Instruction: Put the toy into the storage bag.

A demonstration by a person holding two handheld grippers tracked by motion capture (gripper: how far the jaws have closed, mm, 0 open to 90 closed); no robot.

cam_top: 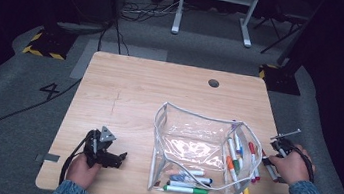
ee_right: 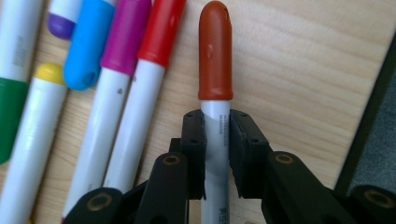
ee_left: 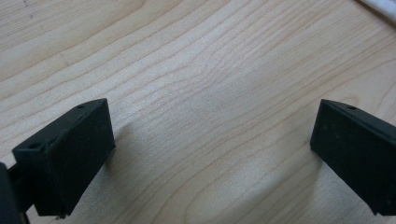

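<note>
- right gripper (ee_right: 217, 149) is clamping the brown-capped marker (ee_right: 215, 88) by its white barrel, lying at the table's (cam_top: 134, 102) 4 o'clock edge
- left gripper (ee_left: 212, 154) is sitting wide open, gripping nothing, around 7 o'clock

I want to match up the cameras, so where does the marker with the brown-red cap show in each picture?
High view: at the table's right edge, beside the right hand-held gripper, too small to pick out.
Left gripper view: not in it, just bare table.
Right gripper view: brown-red-capped marker at centre, barrel clamped between the jaws.
Shared landmark: the pale wood tabletop.
</note>
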